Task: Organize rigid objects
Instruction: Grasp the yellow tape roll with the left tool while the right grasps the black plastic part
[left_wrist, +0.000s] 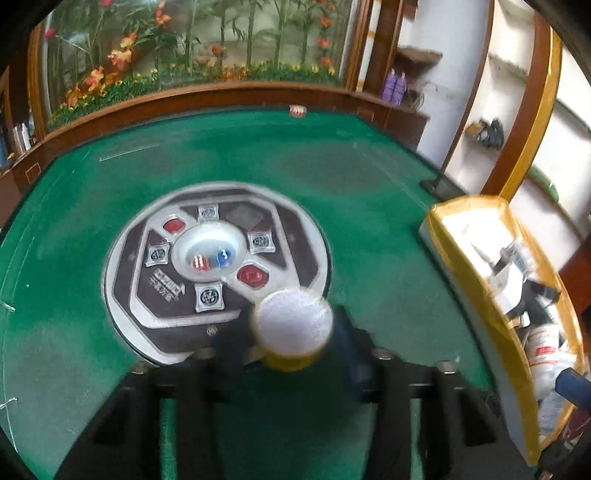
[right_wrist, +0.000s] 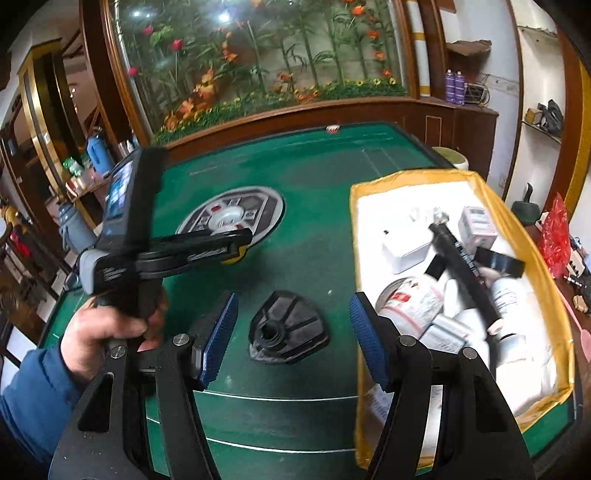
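My left gripper (left_wrist: 293, 354) is shut on a yellow bottle with a white round cap (left_wrist: 293, 325), held above the green table beside the round dice console (left_wrist: 216, 269). In the right wrist view the left gripper (right_wrist: 236, 251) hovers over that console (right_wrist: 231, 216), a bit of yellow showing at its tip. My right gripper (right_wrist: 293, 336) is open and empty, its blue pads either side of a black fan-shaped plastic part (right_wrist: 288, 328) lying on the felt. A yellow-rimmed white box (right_wrist: 546, 280) to the right holds bottles, a black rod and small boxes.
The box also shows at the right of the left wrist view (left_wrist: 476, 291). A wooden rail (right_wrist: 295, 114) and a glass flower display stand behind the table. Shelves with bottles are at the left. A small red-white item (left_wrist: 297, 110) lies at the far table edge.
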